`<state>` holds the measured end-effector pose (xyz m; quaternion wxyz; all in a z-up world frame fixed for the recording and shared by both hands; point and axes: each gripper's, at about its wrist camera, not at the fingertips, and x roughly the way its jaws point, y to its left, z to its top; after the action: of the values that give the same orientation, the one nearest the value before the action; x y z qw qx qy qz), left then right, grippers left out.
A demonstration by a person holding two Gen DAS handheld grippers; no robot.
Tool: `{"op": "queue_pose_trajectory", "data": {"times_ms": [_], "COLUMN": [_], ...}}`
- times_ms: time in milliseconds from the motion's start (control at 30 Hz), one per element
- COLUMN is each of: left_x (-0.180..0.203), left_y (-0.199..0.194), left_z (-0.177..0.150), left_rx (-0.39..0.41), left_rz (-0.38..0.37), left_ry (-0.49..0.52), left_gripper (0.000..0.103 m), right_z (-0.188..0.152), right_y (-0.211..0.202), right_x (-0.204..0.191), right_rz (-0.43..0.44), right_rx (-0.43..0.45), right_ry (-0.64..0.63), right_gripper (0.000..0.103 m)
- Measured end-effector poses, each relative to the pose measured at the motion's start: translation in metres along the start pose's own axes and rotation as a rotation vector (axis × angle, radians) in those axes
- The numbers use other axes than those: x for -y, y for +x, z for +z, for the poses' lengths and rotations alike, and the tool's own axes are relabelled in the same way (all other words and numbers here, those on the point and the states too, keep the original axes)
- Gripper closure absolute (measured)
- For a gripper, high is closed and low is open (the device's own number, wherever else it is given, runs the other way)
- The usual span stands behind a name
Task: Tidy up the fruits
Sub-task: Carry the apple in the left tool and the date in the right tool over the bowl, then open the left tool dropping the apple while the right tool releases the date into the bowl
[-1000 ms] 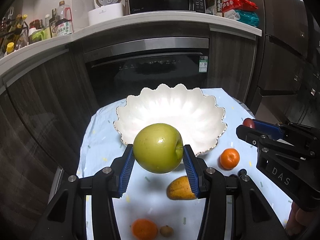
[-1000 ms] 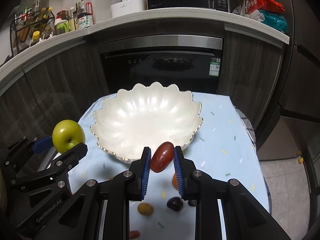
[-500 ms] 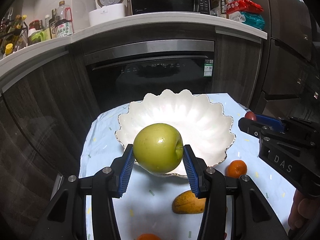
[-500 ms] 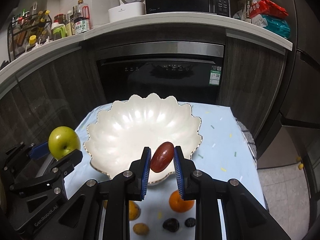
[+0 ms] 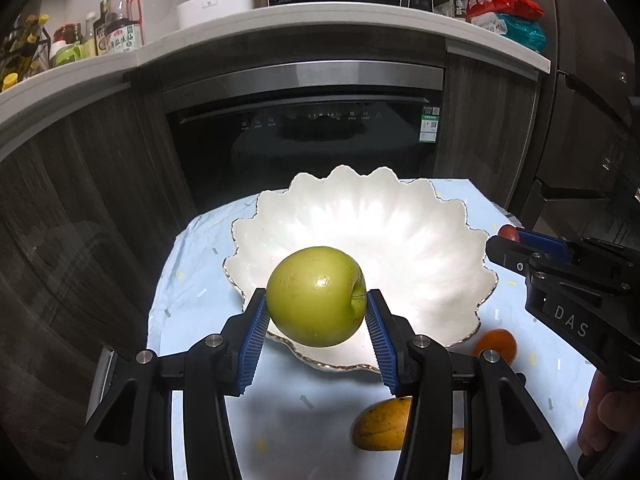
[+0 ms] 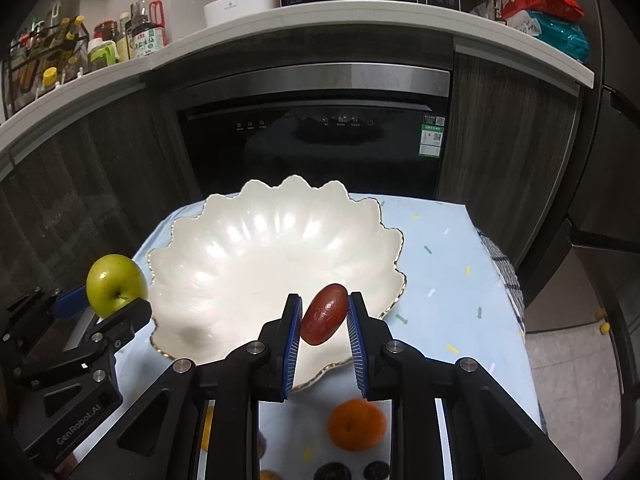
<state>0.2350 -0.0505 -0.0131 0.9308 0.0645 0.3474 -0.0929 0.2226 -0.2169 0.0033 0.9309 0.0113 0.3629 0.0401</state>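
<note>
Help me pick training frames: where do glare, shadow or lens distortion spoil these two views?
Left wrist: the white bowl is blown out by glare, and the green apple carries one highlight. Right wrist: the bowl shows streaky reflections; the tangerine looks soft. Both: the counter edge bows and the corners vignette black.

Green apple [image 5: 316,296]: yellow-green skin, faint brown specks, one bright white glare spot. Left tongs [image 5: 316,338]: matte black frame, ribbed blue pads, silver screw heads. Right tongs [image 6: 323,334]: same black and blue, around a glossy reddish-brown oval fruit [image 6: 323,314]. Bowl [image 6: 272,256]: pearly white, fluted, with a thin gold line along the scalloped rim. Desk [image 6: 440,280] cloth: pale blue, scattered with small confetti dashes in yellow, green and white; a black-and-white checked fabric [image 6: 504,276] shows at its right edge. Tangerine [image 6: 356,424]: bright orange. Mango [image 5: 384,426]: yellow-orange, dull brownish shading. Cabinets [image 5: 80,208]: dark grey-brown woodgrain. Countertop [image 5: 360,16]: white.
</note>
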Motion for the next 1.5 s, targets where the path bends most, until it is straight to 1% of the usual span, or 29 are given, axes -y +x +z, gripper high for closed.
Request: {"op": "queue_pose_trajectory", "data": {"times_ms": [533,800,1067,1100,1133,1200,1267,1333,1433,1467,1500], "left_x": [-0.003,-0.004,0.0,0.001,0.002,0.0,-0.001,-0.002,-0.004,-0.004,-0.005], "left_y": [0.041,0.049,0.057,0.056,0.055,0.051,0.049,0.048,0.044,0.043,0.042], "left_z": [-0.004,-0.006,-0.013,-0.013,-0.012,-0.01,-0.008,-0.007,-0.006,-0.005,-0.005], "left_rx": [-0.085,-0.114,-0.165,-0.161,-0.153,-0.133,-0.126,-0.119,-0.11,-0.107,-0.104], "left_rz": [-0.021,-0.031,-0.027,-0.024,-0.016,0.0,0.008,0.015,0.026,0.029,0.032], "left_ry": [-0.026,-0.041,-0.033,-0.025,-0.021,-0.027,-0.025,-0.023,-0.025,-0.025,-0.027], "left_gripper": [0.055,0.055,0.055,0.051,0.041,0.034,0.034,0.033,0.03,0.029,0.026], "right_z": [-0.005,-0.008,-0.009,-0.009,-0.01,-0.01,-0.01,-0.009,-0.008,-0.008,-0.008], "right_y": [0.039,0.048,0.053,0.053,0.053,0.052,0.049,0.047,0.044,0.043,0.042], "right_x": [0.005,0.005,0.005,0.005,0.004,0.005,0.006,0.006,0.006,0.006,0.006], "right_rz": [0.006,0.011,0.003,0.002,0.001,-0.003,-0.01,-0.018,-0.016,-0.016,-0.016], "right_rx": [-0.071,-0.097,-0.116,-0.119,-0.12,-0.118,-0.105,-0.095,-0.089,-0.089,-0.087], "right_ry": [0.007,0.004,-0.01,-0.011,-0.011,-0.008,0.001,0.001,0.001,0.002,0.003], "right_gripper": [0.078,0.078,0.077,0.077,0.076,0.069,0.055,0.049,0.047,0.045,0.044]}}
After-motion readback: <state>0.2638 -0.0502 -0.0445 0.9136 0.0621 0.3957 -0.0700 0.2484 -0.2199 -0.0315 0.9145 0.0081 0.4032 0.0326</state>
